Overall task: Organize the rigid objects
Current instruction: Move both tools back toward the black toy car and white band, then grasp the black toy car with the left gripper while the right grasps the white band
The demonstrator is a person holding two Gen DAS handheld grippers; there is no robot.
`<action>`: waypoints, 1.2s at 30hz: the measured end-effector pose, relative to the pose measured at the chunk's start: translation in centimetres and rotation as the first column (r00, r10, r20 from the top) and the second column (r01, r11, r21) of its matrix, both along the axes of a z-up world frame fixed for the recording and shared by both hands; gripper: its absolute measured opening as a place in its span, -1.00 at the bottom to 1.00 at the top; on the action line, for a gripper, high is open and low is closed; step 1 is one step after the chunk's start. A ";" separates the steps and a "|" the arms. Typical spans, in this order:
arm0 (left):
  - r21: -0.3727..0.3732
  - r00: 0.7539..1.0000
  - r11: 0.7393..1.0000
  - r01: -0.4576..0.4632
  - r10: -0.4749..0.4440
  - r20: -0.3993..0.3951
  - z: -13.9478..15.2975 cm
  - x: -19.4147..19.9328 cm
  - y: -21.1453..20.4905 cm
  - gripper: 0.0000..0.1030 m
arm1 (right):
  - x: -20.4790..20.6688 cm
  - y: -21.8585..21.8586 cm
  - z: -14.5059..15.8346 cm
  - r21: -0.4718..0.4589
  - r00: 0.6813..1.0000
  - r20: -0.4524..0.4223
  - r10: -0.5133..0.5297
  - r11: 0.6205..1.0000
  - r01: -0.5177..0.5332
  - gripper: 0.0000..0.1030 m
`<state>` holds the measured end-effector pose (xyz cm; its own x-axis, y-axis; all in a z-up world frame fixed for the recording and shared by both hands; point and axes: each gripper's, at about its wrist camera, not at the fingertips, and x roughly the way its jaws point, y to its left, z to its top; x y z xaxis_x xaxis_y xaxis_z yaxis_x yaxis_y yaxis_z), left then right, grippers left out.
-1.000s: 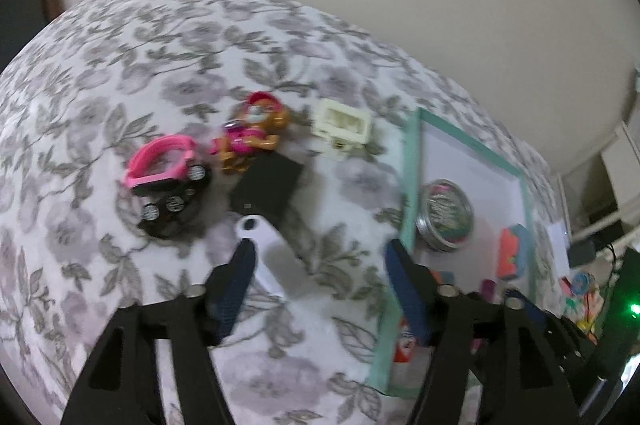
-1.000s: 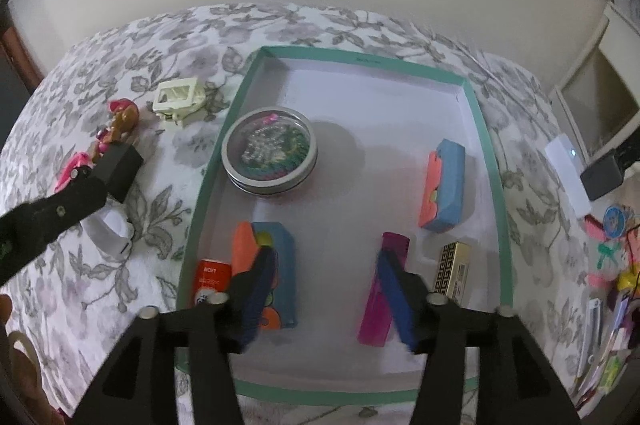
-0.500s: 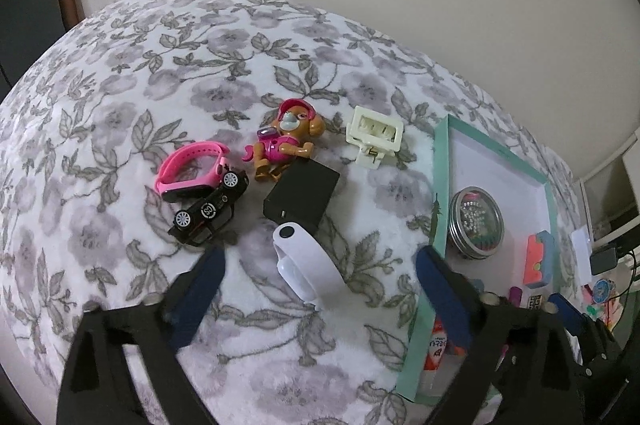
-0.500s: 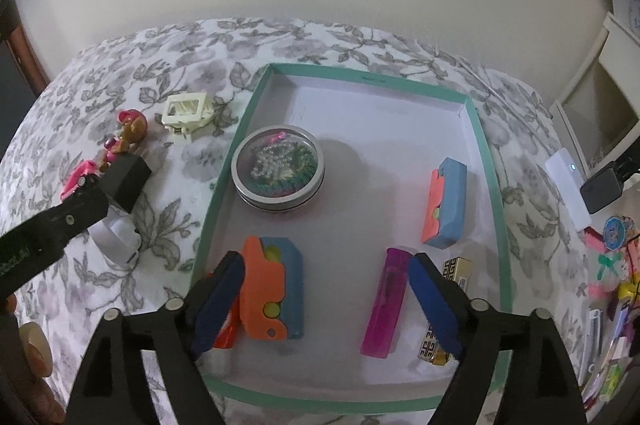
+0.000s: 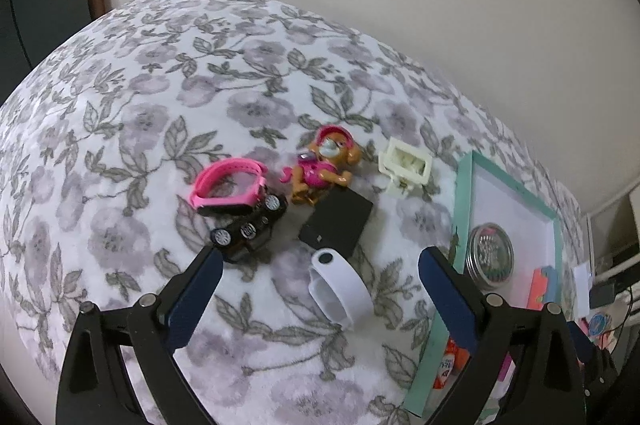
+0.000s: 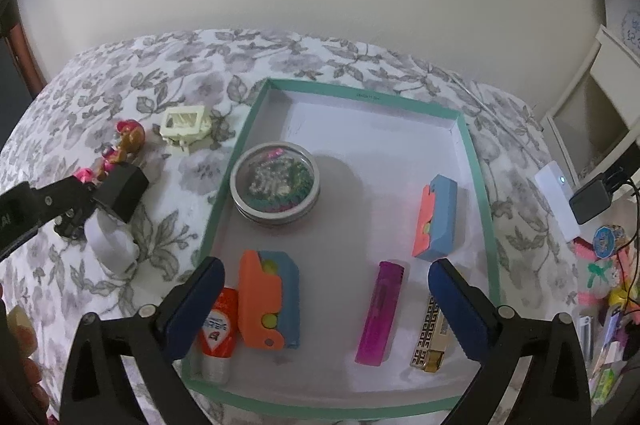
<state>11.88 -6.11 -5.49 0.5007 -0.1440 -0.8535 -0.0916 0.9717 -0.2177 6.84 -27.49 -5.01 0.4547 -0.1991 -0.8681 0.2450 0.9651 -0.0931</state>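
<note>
Only "AI" in white reads on the left gripper (image 6: 24, 217).

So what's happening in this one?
A person with two hand-held grippers is sorting small objects into a green-rimmed tray on a floral bedspread. The right hand-held gripper, jaws opening and empty, hangs over the tray. The left hand-held gripper, open and empty, frames a white wristband outside the tray.

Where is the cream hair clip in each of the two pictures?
Left wrist view: the cream hair clip lies right of centre on the flowered blanket, left of the green-rimmed tray.
Right wrist view: the clip lies at upper left, again left of the tray.
Shared landmark: the round tin in the tray.
</note>
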 end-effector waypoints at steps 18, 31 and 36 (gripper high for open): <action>0.010 0.994 0.994 -0.109 0.109 0.012 2.3 2.5 5.3 0.92 | 4.4 4.2 5.4 0.016 0.994 0.107 0.036 0.999 -0.038 1.00; -0.037 0.981 0.983 -0.178 0.175 -0.080 -1.0 5.1 10.0 0.92 | 9.4 8.9 0.9 0.097 0.991 0.053 0.124 0.987 -0.129 1.00; -0.062 0.974 0.983 -0.173 0.162 -0.156 -3.2 5.1 9.9 0.92 | 9.1 10.5 -1.9 0.126 0.980 -0.013 0.198 0.973 -0.195 1.00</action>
